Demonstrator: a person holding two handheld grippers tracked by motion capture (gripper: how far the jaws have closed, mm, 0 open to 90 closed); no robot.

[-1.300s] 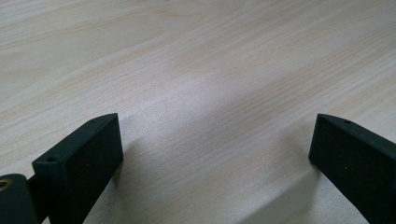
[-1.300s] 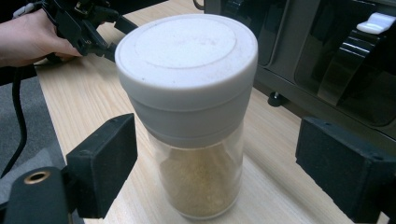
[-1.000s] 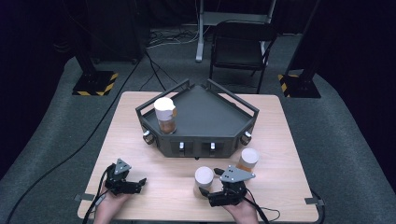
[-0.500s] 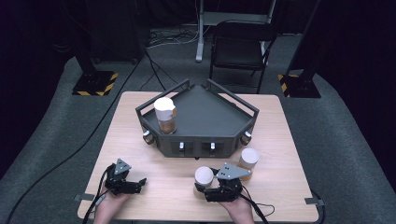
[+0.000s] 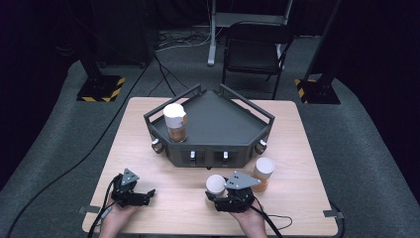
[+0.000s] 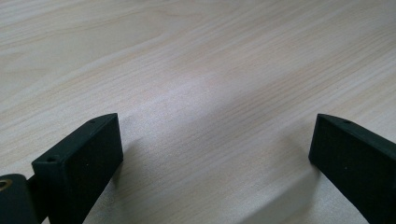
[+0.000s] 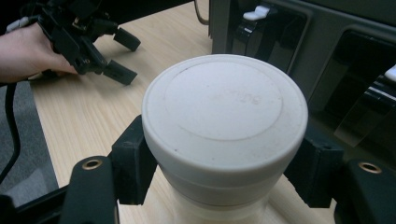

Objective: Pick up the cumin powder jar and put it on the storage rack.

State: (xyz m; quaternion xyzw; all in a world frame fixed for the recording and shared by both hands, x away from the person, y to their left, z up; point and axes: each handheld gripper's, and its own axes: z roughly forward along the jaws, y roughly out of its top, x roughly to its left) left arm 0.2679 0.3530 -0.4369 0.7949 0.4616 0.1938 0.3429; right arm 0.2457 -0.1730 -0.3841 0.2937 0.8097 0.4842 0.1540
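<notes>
Right tongs [image 5: 221,194] clamped on a white-capped jar [image 5: 216,184]; the jaws have just been closing, and in the right gripper view the pads press on either side of the jar just under its cap [image 7: 224,116]. Left tongs [image 5: 143,195] released, jaws spread wide over bare wood, nothing between them.

Landmark: the dark five-sided tray [image 5: 218,124] at the middle of the bench [image 5: 307,163].
- Held jar: on the bench just in front of the tray's front wall, on the person's side, near the two small latches there.
- Second jar [image 5: 262,172]: just beside the held one, off the tray's front right corner, standing free. Amber below a white cap.
- Third jar [image 5: 175,121]: inside the tray, against its left rail, upright.
- Left tongs: well in front of the tray's left corner, low over the bench.

Handling, as a judgement: rigid jar with a hard, smooth plastic cap, likely slick against the pads. The cap flares wider than the neck, so the hold just below it is a sound one: the rim would catch on the pads if the jar slid. Weight probably light to moderate; contents cannot be told from here. Tall and narrow, so it could tip if set down crooked.

Writing: faint raised lettering at the cap's centre, too worn to read. No label legible on any jar.
</notes>
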